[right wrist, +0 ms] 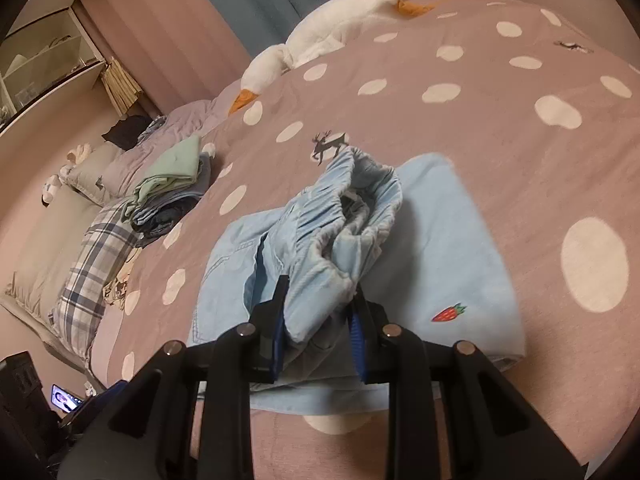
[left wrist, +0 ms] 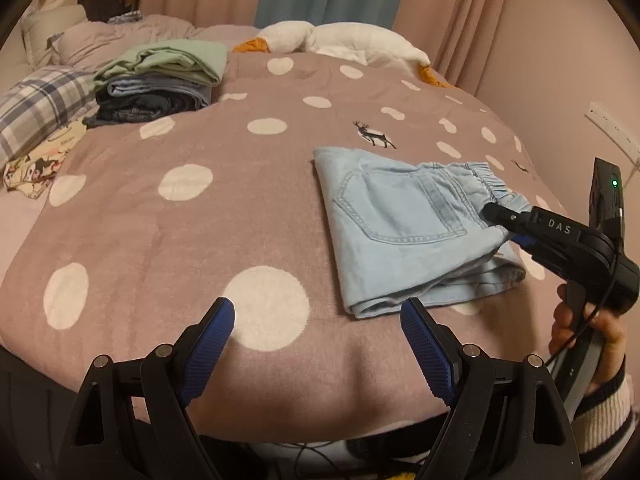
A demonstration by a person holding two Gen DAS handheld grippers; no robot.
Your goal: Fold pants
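My right tongs (right wrist: pixel 320 312) are clamped on the gathered elastic waistband of the light-blue pants (right wrist: pixel 440 248), the bunched fabric pinched between the blue pads (right wrist: pixel 358 334) at lower centre of the right wrist view. My left tongs (left wrist: pixel 316 336) stand wide with nothing between them, hovering over the bedspread (left wrist: pixel 160 240) at the bottom of the left wrist view — just short of the pants' near folded edge.

The pants lie folded on the dotted mauve bedspread, right of centre in the left view, back pocket facing up; a small red strawberry (right wrist: pixel 449 313) shows on the fabric at lower right of the right view. From the left camera I see the right tongs reaching in from the right edge, a hand (left wrist: pixel 580 328) in a striped sleeve gripping the handle.

A stack of folded clothes (left wrist: pixel 160 80) sits at upper left — well apart from the pants — beside a plaid pillow (left wrist: pixel 36 112). A white plush goose (right wrist: pixel 320 40) lies along the bed's far edge.
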